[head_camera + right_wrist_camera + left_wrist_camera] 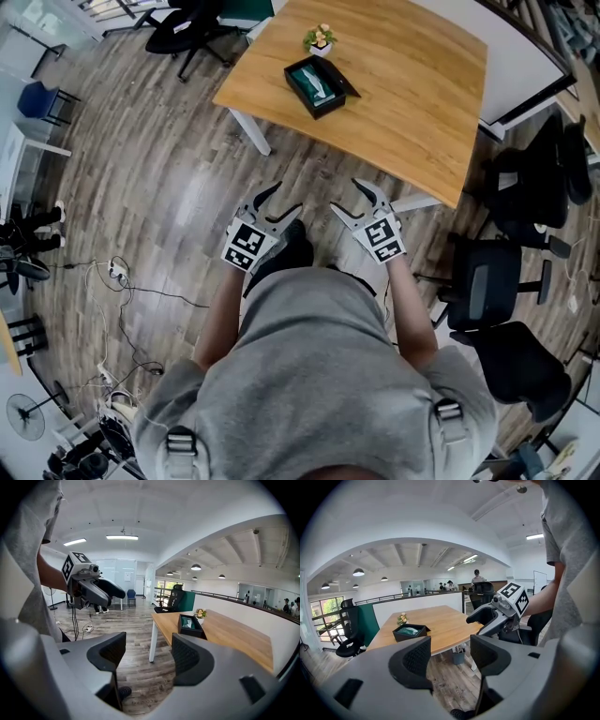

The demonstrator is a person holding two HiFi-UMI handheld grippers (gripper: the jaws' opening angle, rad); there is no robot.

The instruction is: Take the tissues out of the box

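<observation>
Floorboards (309,173) separate table (375,141) edge from left gripper (286,199) and right gripper (345,195), both spread.

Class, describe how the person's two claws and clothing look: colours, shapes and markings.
The left claw and right claw match: pale grey bodies, curved black tips, ribbed black pads and a cube of black-and-white square markers. The person wears a grey short-sleeved T-shirt with buckled shoulder straps.

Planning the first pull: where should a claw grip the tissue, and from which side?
Probably grip the tissue where it shows in the open top of the box, coming down from above: the walls close off its sides. Keep to the near side; a flower pot stands just beyond.
</observation>
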